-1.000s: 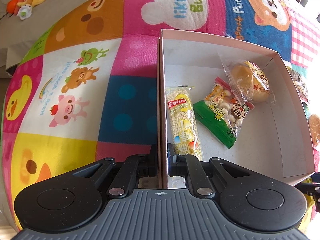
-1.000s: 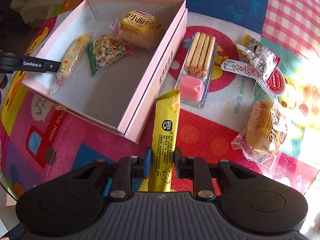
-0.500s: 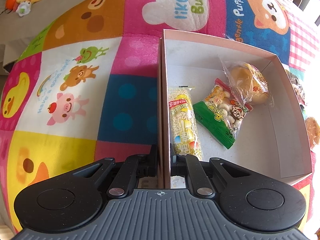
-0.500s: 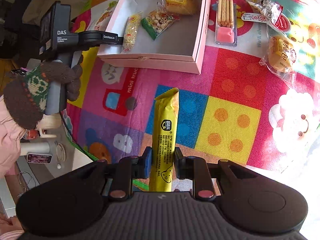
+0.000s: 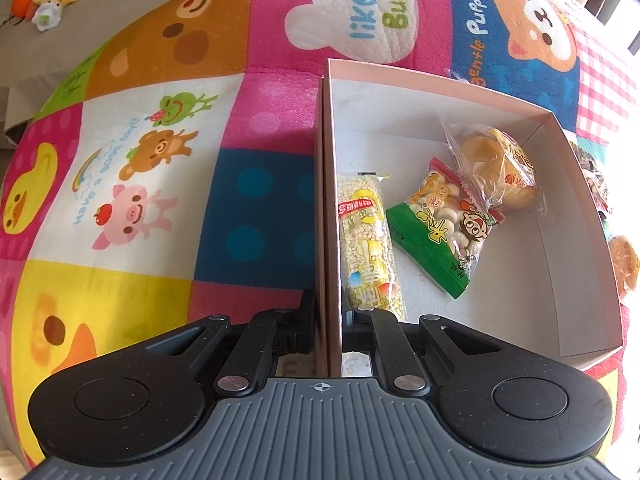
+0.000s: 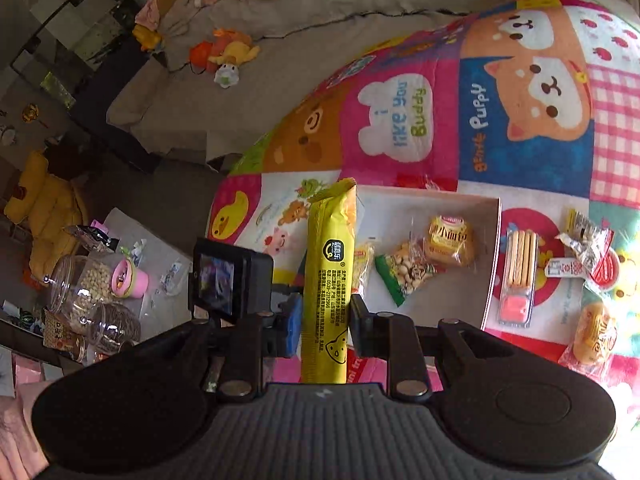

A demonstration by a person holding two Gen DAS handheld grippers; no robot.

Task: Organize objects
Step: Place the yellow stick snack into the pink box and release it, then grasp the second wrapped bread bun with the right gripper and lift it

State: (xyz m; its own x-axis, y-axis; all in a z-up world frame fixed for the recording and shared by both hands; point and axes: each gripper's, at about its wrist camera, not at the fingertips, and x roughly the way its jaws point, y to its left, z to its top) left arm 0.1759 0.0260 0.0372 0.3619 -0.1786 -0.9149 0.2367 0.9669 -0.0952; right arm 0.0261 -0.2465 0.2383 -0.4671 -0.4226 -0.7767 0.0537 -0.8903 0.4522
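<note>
A pink box (image 5: pixel 326 184) lies on a colourful patchwork mat. In it are a grain bar (image 5: pixel 366 240), a green biscuit packet (image 5: pixel 440 232) and a wrapped bun (image 5: pixel 496 168). My left gripper (image 5: pixel 328 304) is shut on the box's left wall, one finger on each side. In the right wrist view my right gripper (image 6: pixel 324 312) hangs high above the mat, near the box's (image 6: pixel 491 264) left side. A long yellow snack packet (image 6: pixel 330 248) stands upright between its pads, which still touch it. Its jaws are opening.
On the mat right of the box lie a tray of biscuit sticks (image 6: pixel 518 272), small wrapped sweets (image 6: pixel 584 256) and a second bun (image 6: pixel 596 332). The left gripper's camera unit (image 6: pixel 224 280) shows at the box's left. Glass jars (image 6: pixel 84 292) stand on the floor; plush toys (image 6: pixel 224 56) lie farther off.
My right gripper has risen and tilted up with the yellow packet, so the box now looks smaller and lower. The left gripper has stayed on the box wall.
</note>
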